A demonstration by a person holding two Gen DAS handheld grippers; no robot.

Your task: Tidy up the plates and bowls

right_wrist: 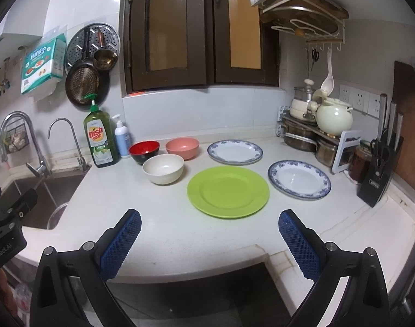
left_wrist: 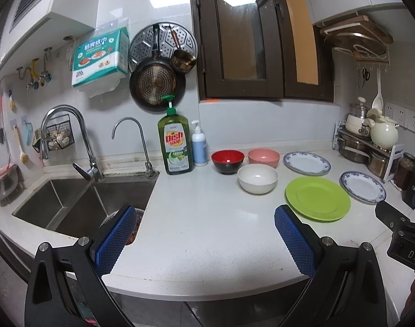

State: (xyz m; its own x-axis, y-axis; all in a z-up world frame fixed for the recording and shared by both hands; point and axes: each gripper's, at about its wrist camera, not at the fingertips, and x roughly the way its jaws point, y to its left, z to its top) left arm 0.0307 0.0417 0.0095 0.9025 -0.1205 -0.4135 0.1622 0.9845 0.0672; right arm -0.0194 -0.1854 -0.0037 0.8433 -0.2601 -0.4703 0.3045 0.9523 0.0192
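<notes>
Dishes spread on the counter (right_wrist: 180, 234) ahead of both grippers.
Three bowls (right_wrist: 163, 169) cluster ahead-left of the right gripper (right_wrist: 209, 227); three plates (right_wrist: 228, 192) lie ahead and right. The sink (left_wrist: 79, 204) sits left of the left gripper (left_wrist: 204, 224).

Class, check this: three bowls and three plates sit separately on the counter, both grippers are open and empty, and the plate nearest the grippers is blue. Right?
One error: the nearest plate is green, as the right wrist view shows. The two blue-rimmed plates lie farther back. Everything else stands.
</notes>
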